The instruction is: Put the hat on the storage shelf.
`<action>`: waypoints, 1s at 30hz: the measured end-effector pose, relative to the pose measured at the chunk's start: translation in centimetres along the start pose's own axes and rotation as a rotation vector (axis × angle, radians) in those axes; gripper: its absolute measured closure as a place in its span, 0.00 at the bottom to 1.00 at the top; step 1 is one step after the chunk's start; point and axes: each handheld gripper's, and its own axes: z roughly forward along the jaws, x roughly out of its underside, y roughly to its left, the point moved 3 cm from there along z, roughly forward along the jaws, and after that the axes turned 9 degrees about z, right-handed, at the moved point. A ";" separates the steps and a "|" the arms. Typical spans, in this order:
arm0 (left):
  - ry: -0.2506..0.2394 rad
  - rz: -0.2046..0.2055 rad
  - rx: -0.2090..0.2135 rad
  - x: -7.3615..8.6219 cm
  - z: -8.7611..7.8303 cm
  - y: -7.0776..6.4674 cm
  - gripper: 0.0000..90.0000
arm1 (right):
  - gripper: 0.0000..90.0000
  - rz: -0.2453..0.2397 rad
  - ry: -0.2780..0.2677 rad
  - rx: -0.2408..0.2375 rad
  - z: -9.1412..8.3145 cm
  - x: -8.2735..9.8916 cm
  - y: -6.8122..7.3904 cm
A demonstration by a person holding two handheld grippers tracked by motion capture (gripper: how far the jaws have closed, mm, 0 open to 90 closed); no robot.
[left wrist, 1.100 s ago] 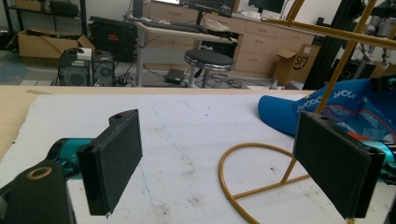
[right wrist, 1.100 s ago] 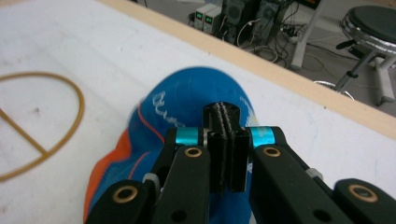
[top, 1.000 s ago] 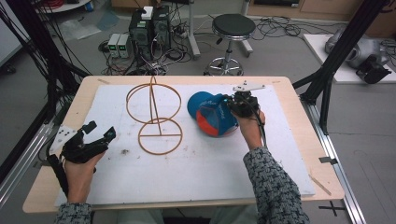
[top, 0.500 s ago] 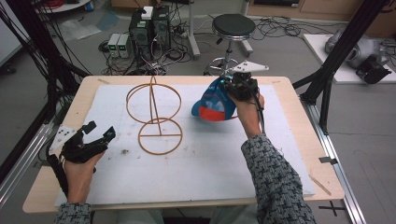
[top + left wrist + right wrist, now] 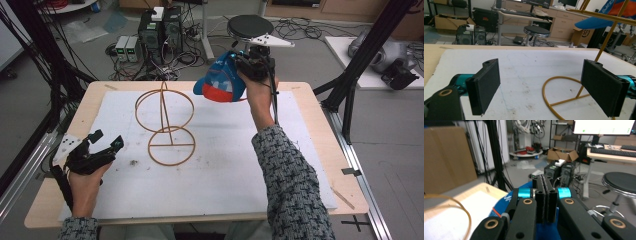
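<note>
The right gripper (image 5: 250, 61) has its jaws pressed together on a blue and red cap (image 5: 220, 82), which is held up in the air above the far edge of the worktop (image 5: 310, 107), just beside the wire stand (image 5: 165, 122). The left gripper (image 5: 102, 145) is rested low on the white mat (image 5: 225, 165), jaws spread wide with nothing between them, well apart from the cap.

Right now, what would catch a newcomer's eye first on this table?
Probably the blue and red cap, held in the air over the table's far edge by the shut right tool. Next, the gold wire stand of two rings on a post, standing mid-mat. The left tool rests open at the near left corner, empty.
</note>
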 end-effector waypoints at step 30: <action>-0.004 0.000 -0.010 -0.1 -0.2 0.3 0.18 | 1.00 0.125 -0.151 -0.202 0.0 -6.2 6.5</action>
